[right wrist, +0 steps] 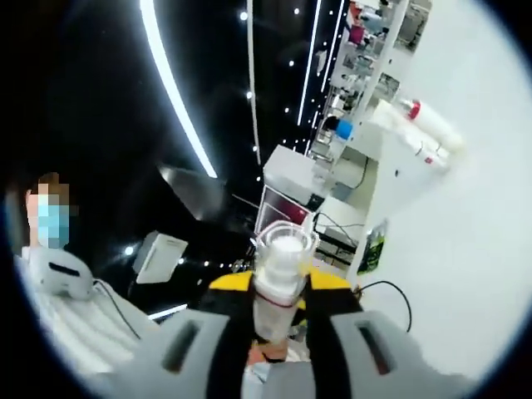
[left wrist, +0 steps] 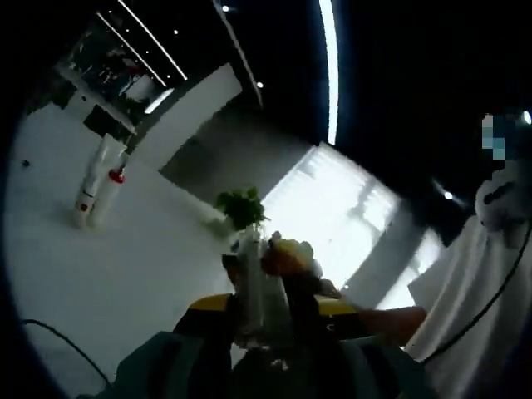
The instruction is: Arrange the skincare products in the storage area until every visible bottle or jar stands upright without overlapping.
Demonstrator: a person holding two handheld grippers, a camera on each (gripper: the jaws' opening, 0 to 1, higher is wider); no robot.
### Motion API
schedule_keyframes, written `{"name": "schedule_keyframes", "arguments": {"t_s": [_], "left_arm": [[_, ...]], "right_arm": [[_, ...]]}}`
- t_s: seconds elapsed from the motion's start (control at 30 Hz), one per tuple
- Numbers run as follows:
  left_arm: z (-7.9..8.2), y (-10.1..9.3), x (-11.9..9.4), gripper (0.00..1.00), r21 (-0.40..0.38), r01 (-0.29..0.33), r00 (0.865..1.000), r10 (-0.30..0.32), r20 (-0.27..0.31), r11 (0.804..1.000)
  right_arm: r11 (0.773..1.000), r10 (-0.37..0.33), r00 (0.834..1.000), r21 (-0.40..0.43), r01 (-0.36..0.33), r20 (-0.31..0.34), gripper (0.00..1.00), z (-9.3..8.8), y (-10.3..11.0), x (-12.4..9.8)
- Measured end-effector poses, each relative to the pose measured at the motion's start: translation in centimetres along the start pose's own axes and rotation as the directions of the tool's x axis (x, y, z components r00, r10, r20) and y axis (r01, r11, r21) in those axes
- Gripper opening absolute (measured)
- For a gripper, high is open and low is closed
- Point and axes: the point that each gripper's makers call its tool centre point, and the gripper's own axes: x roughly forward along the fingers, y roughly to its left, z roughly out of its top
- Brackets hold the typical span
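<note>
Two grippers' jaws each clamped on bottle: left gripper (left wrist: 264,320) bottle (left wrist: 252,283), right gripper (right wrist: 278,332) bottle (right wrist: 278,278).

Left gripper view: white table (left wrist: 108,274) is open across left and centre of frame. Obstacles there: two white bottles (left wrist: 98,187) touching each other at upper left, a green plant (left wrist: 242,207) at centre, a dark cable (left wrist: 62,341) at lower left. A person's white sleeve (left wrist: 474,307) blocks the right side.

Right gripper view: white surface (right wrist: 465,274) open at right; two bottles (right wrist: 420,129) at upper right, black cable (right wrist: 391,291) at centre right.
</note>
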Motion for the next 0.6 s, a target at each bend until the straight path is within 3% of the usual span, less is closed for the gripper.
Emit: {"name": "schedule_keyframes", "arguments": {"t_s": [0.07, 0.17, 0.3, 0.4, 0.47, 0.5, 0.53, 0.57, 0.6], "left_arm": [[-0.3, -0.2, 0.0, 0.35, -0.019, 0.026, 1.0, -0.026, -0.017, 0.999], [-1.7, -0.3, 0.0, 0.28, -0.057, 0.057, 0.994, -0.062, -0.095, 0.997], [-2.6, -1.0, 0.4, 0.28, -0.098, 0.092, 0.983, -0.106, -0.152, 0.991], [-2.7, -1.7, 0.6, 0.26, -0.142, 0.131, 0.978, -0.152, -0.146, 0.981], [-2.4, -2.7, 0.7, 0.25, -0.178, 0.173, 0.972, -0.197, -0.127, 0.969], [-2.3, -3.4, 0.9, 0.25, -0.161, 0.198, 0.966, -0.22, -0.134, 0.967], [-1.8, -3.3, 1.3, 0.25, -0.078, 0.18, 0.976, -0.188, -0.109, 0.981], [-1.5, -3.3, 1.5, 0.25, -0.055, 0.179, 0.978, -0.183, -0.1, 0.982], [-1.5, -3.7, 1.6, 0.24, -0.094, 0.18, 0.975, -0.19, -0.112, 0.979]], "right_arm": [[0.998, 0.026, 0.998, -0.057, -0.029, -0.065, 0.23, -0.5, 0.9, -0.1], [0.996, 0.058, 0.993, -0.067, -0.065, -0.1, 0.23, -0.9, 1.5, 0.0], [0.989, 0.093, 0.981, -0.102, -0.112, -0.171, 0.23, -1.5, 2.1, 0.2], [0.977, 0.131, 0.962, -0.134, -0.166, -0.238, 0.23, -2.0, 3.2, 0.3], [0.974, 0.161, 0.955, -0.119, -0.194, -0.248, 0.23, -1.8, 3.8, 0.4], [0.963, 0.199, 0.942, -0.124, -0.239, -0.271, 0.23, -1.8, 4.7, 0.4], [0.958, 0.196, 0.945, -0.153, -0.241, -0.262, 0.23, -1.2, 5.0, 0.8], [0.954, 0.198, 0.941, -0.167, -0.249, -0.273, 0.24, -1.1, 5.3, 0.9], [0.952, 0.199, 0.938, -0.172, -0.254, -0.282, 0.24, -0.9, 5.5, 1.0]]}}
